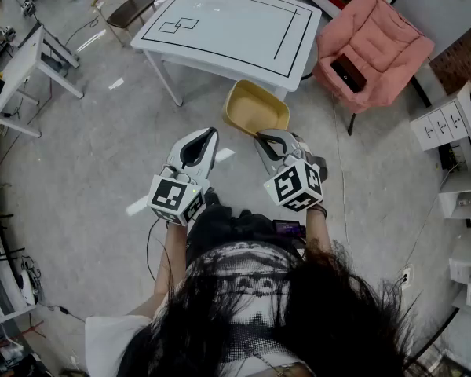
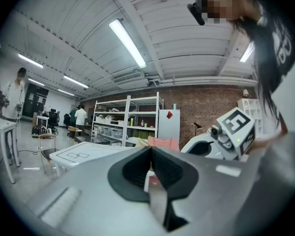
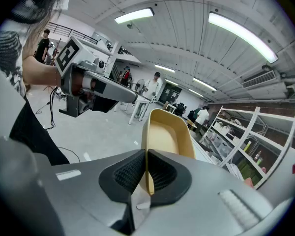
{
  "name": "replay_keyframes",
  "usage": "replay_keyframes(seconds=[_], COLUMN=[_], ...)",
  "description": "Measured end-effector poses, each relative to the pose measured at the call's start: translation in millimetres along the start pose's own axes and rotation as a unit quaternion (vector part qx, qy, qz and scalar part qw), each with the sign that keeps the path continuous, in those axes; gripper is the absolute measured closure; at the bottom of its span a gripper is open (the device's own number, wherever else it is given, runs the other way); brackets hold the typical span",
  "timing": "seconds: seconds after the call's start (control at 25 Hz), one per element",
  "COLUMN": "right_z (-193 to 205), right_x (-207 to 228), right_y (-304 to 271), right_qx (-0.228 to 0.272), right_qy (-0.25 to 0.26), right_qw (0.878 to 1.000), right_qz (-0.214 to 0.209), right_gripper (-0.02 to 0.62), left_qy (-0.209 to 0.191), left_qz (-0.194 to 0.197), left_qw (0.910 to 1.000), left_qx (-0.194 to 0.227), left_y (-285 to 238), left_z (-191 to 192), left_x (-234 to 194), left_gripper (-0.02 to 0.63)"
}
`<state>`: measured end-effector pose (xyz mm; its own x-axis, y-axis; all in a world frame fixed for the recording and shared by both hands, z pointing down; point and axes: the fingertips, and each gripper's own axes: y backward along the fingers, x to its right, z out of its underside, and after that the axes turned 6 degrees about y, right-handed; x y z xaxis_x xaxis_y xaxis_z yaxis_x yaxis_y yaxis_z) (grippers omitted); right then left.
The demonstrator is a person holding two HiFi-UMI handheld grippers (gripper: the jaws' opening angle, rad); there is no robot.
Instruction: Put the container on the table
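Right gripper view: my right gripper (image 3: 146, 175) pinches only the near rim of the container (image 3: 168, 132), left gripper (image 2: 151, 167) closed empty, so a swing may pivot it loose.

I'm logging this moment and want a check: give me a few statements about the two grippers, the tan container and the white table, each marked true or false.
1. The right gripper is clamped on the rim of the tan rectangular plastic container. True.
2. The container rests on the white table with black outlines. False: it is held in the air over the floor, short of the table.
3. The left gripper grips the container's other edge. False: its jaws are together with nothing between them.
4. A pink armchair stands beside the table. True.
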<state>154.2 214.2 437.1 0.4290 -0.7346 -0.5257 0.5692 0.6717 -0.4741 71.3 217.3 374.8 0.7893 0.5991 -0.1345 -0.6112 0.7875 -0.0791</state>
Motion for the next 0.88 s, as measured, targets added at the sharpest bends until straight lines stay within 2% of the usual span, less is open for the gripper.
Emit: replay_keyframes(seconds=[0.6,0.88], right_z=[-6.5,4.7], right_x=[-7.6,-17.3], right_y=[-9.6,-10.5], right_qx=[0.014,0.013], right_qy=[0.010,0.008], right_qw=[1.000,0.999], right_qz=[-0.018,-0.030], right_gripper=[0.572,0.573], left_qy=[-0.001,0.009], left_qz=[-0.025,-0.034], left_qw=[0.9997,0.9994], left_qx=[0.004,-0.005], left_y=[11.7,15.0], left_z=[-2.9,9.5], left_x=[-7.0,-5.7], left_gripper=[0.606,0.606])
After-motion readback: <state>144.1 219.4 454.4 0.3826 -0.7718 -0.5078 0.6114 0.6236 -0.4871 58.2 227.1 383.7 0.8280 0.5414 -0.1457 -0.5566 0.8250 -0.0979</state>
